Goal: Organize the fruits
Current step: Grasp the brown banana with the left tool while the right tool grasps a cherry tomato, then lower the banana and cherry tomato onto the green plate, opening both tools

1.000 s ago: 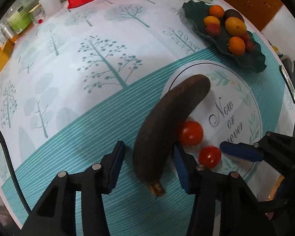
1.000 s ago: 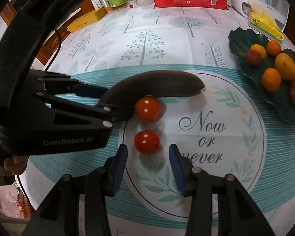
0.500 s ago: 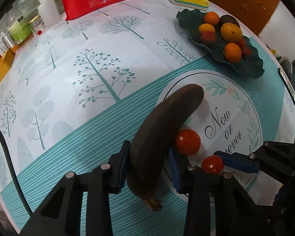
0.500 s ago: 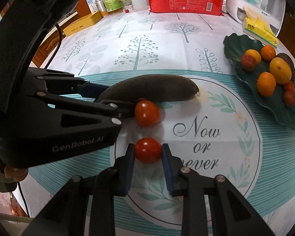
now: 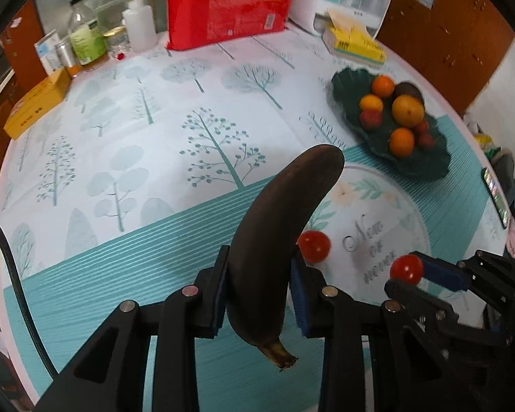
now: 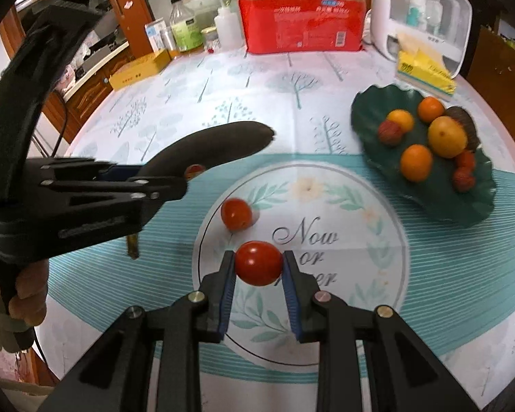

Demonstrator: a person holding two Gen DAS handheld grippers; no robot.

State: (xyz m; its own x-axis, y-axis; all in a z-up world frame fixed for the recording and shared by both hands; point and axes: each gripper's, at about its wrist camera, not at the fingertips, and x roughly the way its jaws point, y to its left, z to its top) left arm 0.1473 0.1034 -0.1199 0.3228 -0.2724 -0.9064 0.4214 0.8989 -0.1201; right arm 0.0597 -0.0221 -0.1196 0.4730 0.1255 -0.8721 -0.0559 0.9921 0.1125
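My left gripper (image 5: 259,274) is shut on a blackened banana (image 5: 278,226) and holds it above the table; the banana also shows in the right wrist view (image 6: 216,144). My right gripper (image 6: 259,264) is shut on a red cherry tomato (image 6: 259,263), lifted off the cloth; that tomato shows in the left wrist view (image 5: 405,269). A second cherry tomato (image 6: 236,213) lies on the tablecloth's round print, also seen in the left wrist view (image 5: 314,246). A dark green leaf-shaped plate (image 6: 370,127) at the right holds oranges and small red fruits.
A red package (image 6: 304,24), bottles (image 6: 185,27), a yellow box (image 6: 140,70), a yellow tissue pack (image 6: 425,72) and a white appliance (image 6: 425,10) line the far edge of the table. A phone (image 5: 496,199) lies at the right edge.
Both grippers closed, the left on the banana and the right on the near tomato, then lifted them off the cloth. The other tomato stayed on the table.
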